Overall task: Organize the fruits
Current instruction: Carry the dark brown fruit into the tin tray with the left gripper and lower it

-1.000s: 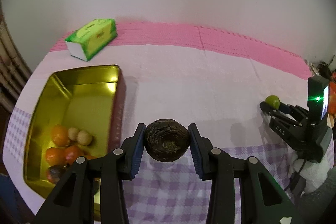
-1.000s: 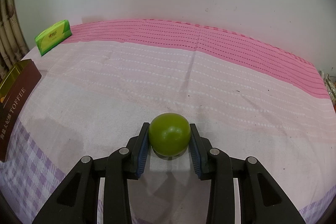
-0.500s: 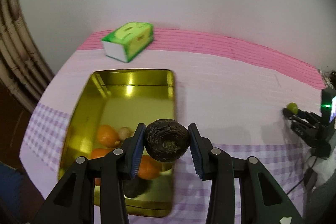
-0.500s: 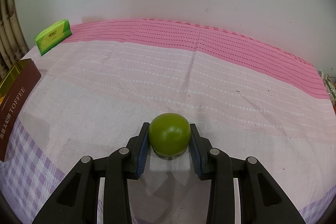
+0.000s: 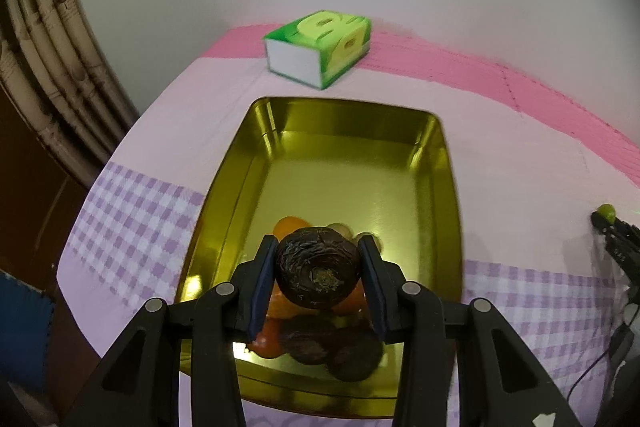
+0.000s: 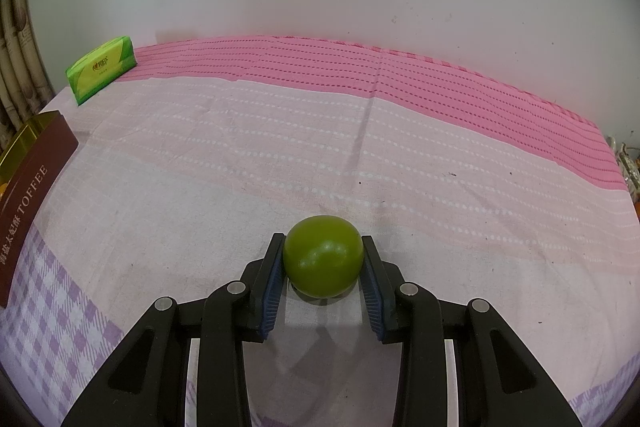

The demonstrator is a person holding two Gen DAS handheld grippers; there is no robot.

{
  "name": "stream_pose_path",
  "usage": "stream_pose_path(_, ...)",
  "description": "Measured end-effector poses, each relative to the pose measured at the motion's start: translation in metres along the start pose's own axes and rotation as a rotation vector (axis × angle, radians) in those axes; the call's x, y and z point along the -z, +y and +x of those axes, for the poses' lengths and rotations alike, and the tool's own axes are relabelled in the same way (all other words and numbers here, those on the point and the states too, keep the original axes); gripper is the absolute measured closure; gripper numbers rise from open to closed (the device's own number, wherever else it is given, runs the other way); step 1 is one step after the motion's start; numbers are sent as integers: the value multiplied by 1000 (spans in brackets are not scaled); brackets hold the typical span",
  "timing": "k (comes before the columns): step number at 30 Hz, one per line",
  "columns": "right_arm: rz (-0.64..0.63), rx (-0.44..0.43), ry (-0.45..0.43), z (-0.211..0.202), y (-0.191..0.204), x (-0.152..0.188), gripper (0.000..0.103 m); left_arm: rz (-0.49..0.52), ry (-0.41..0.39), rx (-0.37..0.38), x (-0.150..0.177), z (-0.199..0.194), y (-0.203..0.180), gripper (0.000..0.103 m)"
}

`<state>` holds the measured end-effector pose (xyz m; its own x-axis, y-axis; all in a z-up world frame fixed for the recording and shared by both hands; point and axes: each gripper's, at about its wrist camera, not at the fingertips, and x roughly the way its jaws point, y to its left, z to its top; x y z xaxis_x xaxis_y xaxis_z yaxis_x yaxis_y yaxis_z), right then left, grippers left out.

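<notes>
Passion fruit [image 5: 317, 268], dark and wrinkled, sits clamped in the left gripper [image 5: 318, 277] above the gold tin [image 5: 448, 195], over its oranges [image 5: 289, 227]; lower it before releasing. Well right of the tin, the right gripper [image 6: 323, 269] grasps a green fruit [image 6: 323, 262]

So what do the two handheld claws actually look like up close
Both match: the left claw and right claw are matte black plastic linkages with round silver pivot pins and ribbed blue pads lining the fingertips. In the left wrist view, a thin black cable trails from the right one. No hands or sleeves show.
</notes>
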<state>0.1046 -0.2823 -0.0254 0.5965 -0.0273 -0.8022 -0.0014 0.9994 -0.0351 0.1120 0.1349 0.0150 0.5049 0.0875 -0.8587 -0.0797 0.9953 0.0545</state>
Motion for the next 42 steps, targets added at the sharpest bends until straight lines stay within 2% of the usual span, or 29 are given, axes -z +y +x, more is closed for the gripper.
stream_pose_path(9,-1,1,0,0,0,0,66,0,35,-16,6,15,11,66)
stream_pose_path(42,-6,4,1,1,-1,-1,66,41,40,-25,12,24,7,64)
